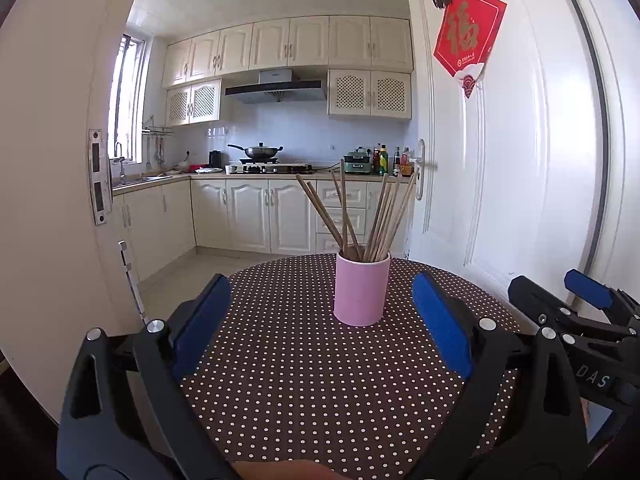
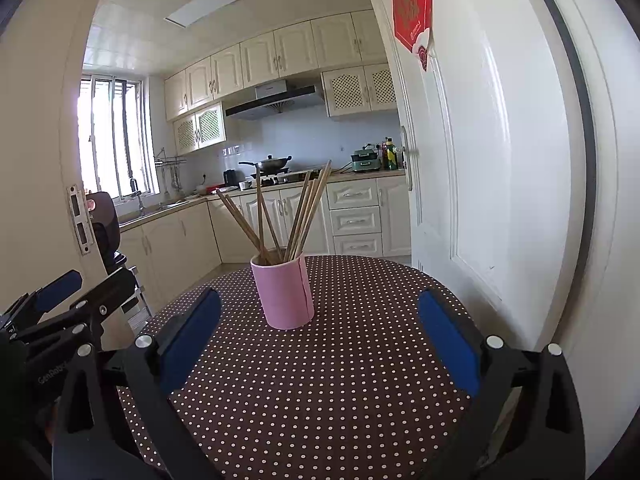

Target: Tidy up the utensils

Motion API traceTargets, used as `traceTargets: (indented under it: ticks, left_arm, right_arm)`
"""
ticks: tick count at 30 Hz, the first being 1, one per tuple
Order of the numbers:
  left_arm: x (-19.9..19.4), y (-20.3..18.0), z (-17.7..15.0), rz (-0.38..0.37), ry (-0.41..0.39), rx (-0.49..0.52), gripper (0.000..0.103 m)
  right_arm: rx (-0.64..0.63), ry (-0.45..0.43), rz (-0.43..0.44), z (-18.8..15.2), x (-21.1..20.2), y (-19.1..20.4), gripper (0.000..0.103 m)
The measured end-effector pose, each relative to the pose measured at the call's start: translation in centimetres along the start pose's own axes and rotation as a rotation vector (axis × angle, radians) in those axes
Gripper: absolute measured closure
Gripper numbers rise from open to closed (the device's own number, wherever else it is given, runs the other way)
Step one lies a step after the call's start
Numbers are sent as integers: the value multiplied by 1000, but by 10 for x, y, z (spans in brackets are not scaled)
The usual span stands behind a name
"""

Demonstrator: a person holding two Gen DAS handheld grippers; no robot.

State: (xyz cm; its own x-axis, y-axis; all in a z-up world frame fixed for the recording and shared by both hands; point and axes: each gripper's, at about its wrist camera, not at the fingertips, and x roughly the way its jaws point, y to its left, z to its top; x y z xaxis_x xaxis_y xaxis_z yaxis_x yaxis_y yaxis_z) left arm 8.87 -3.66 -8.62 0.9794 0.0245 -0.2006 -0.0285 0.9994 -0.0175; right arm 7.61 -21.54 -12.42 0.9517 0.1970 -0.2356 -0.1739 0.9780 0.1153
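Observation:
A pink cylindrical holder [image 1: 362, 290] [image 2: 285, 292] stands upright near the far side of a round table with a brown, white-dotted cloth [image 1: 304, 380] [image 2: 320, 380]. Several wooden chopsticks [image 1: 376, 216] [image 2: 296, 212] fan out of its top. My left gripper [image 1: 320, 304] is open, its blue pads wide apart with nothing between them, short of the holder. My right gripper [image 2: 320, 324] is also open and empty, at a similar distance from the holder. Each gripper shows at the edge of the other's view: the right gripper [image 1: 576, 300] and the left gripper [image 2: 72, 296].
A white door [image 1: 500, 160] [image 2: 480, 160] with a red paper decoration [image 1: 470, 36] stands open just right of the table. A door frame [image 1: 60, 160] is on the left. Beyond the table lies a kitchen with cream cabinets [image 1: 248, 216] and a wok [image 1: 260, 152] on the stove.

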Motion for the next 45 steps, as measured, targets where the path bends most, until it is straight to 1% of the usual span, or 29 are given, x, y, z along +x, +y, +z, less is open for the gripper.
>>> traceTargets:
  ticks: [5,45]
  left_arm:
    - [0,1,-1,0,-5,0,12]
    - [9,10,-4,-14,30,-8,12]
  right_arm:
    - [2,8,8,-1,2,1,8]
    - [16,40,25,-5,9,2,8]
